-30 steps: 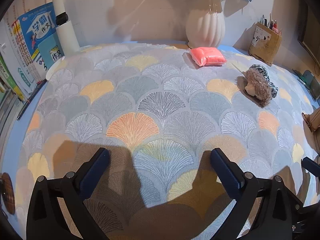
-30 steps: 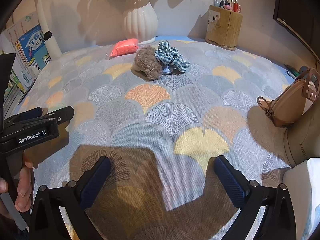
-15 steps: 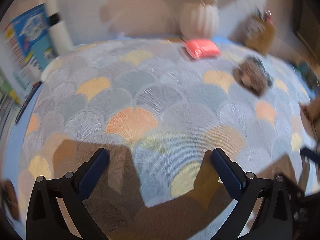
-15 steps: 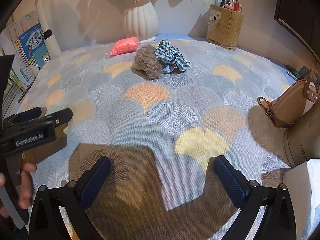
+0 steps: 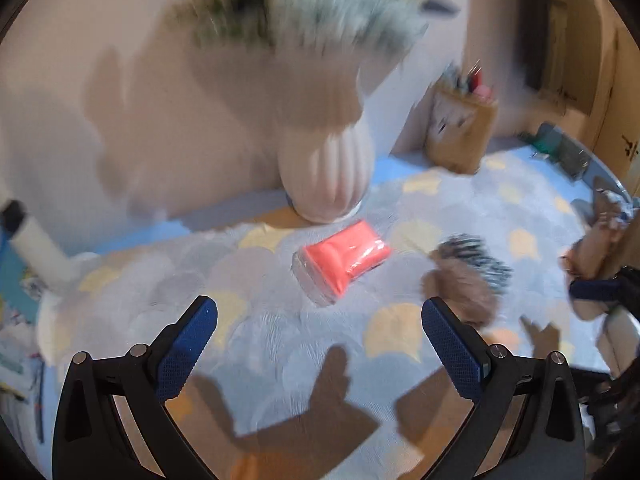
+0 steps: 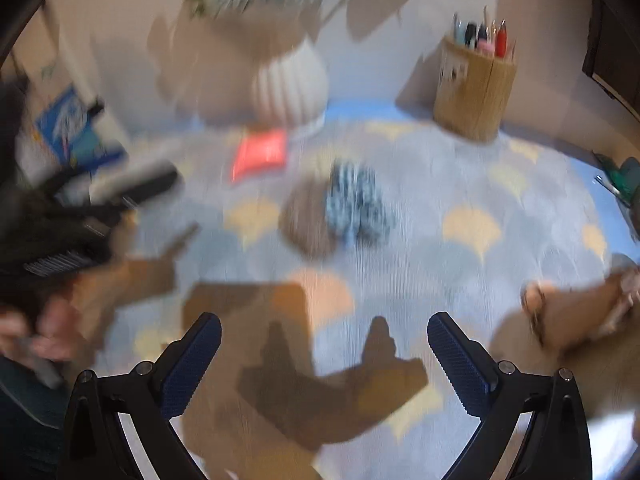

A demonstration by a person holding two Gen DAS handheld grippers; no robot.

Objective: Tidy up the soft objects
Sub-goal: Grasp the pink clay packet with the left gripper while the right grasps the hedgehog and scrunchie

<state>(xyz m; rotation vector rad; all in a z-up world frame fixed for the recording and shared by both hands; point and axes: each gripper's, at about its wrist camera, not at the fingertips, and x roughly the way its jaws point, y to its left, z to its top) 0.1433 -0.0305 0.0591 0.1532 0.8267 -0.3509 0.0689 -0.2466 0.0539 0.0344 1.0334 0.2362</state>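
Note:
A coral-pink soft packet (image 5: 344,258) lies on the patterned cloth just in front of the white vase; it also shows in the right wrist view (image 6: 261,153). A brown fuzzy scrunchie (image 5: 460,288) and a blue-checked scrunchie (image 5: 478,254) lie touching to its right, seen in the right wrist view as brown (image 6: 308,220) and checked (image 6: 358,204). My left gripper (image 5: 320,340) is open and empty, a short way in front of the packet. My right gripper (image 6: 324,356) is open and empty, in front of the scrunchies. Both views are motion-blurred.
A white ribbed vase (image 5: 326,172) with foliage stands at the back by the wall. A wooden pen holder (image 6: 474,98) stands back right. A tan handbag (image 6: 580,316) sits at the right edge. Books (image 6: 72,132) lean at the left. The left gripper's body (image 6: 100,200) shows left.
Both grippers have moved forward toward the far side of the table; the packet, scrunchies and vase now appear much closer. Both stay open and empty.

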